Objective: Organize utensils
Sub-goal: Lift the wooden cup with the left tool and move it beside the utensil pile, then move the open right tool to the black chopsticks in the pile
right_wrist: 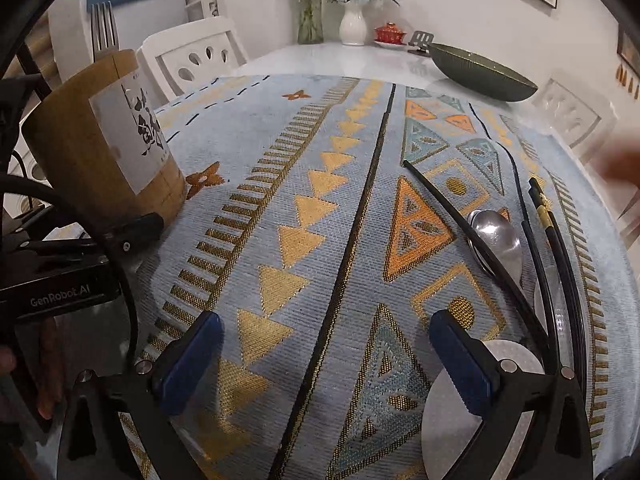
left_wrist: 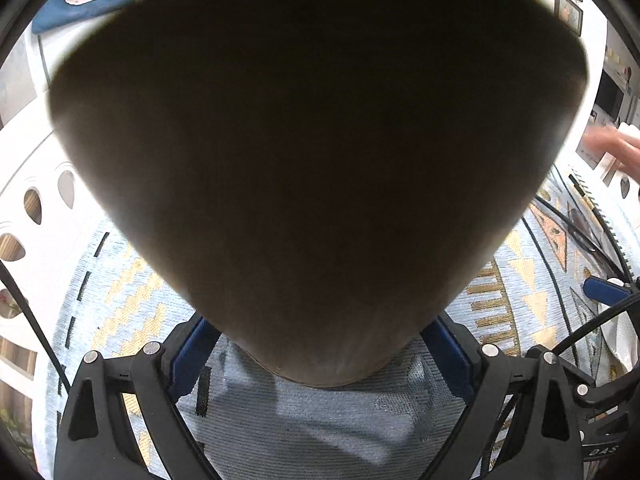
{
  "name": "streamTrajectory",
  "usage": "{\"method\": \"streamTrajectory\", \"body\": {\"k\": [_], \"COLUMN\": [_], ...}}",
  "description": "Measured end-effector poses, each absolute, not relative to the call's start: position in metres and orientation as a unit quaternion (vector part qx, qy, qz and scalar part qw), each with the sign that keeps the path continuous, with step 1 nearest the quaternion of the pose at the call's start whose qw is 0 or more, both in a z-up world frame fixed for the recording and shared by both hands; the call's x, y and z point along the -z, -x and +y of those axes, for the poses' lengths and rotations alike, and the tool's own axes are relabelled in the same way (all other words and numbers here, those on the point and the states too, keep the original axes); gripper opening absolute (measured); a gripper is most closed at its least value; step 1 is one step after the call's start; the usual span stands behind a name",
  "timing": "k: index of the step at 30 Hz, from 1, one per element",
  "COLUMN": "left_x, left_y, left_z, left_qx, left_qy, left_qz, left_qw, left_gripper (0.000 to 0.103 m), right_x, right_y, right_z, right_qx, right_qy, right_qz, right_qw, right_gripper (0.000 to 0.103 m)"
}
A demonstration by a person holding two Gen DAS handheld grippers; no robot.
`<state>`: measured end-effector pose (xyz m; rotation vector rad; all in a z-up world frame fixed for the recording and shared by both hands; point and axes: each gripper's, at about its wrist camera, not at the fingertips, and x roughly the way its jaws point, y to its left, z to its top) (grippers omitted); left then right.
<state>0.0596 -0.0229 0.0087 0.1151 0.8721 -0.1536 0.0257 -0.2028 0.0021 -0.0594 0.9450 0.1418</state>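
we have a fork [right_wrist: 103,26] in the holder [right_wrist: 100,140], gripped by our left hand-held gripper [left_wrist: 320,356]; spoon [right_wrist: 496,240] and chopsticks [right_wrist: 548,220] wait right, right hand-held gripper [right_wrist: 326,360] wide open, empty.

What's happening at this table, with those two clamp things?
A person is tidying cutlery with a handheld gripper in each hand. The left gripper has a wooden utensil holder between its blue pads; whether they press on it is hard to tell. A fork already stands in the holder. The right gripper is open and empty, low over the patterned tablecloth. Beside it, a spoon and black chopsticks still lie on the cloth.
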Motion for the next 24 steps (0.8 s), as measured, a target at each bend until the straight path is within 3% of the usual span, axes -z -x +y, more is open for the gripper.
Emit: {"method": "streamTrajectory", "body": {"k": [24], "left_x": [-0.0065], "left_y": [-0.0614], "left_z": [-0.0298], "left_qx": [0.069], "left_qy": [-0.062], "left_qz": [0.423], "left_qw": [0.901], "left_gripper": [0.098], "right_x": [-0.0006], "right_y": [-0.0281], "right_z": [-0.1993], "right_qx": [-0.068], "right_qy": [0.03], "right_qz": [0.455], "right_qw": [0.887], "right_gripper": [0.103]}}
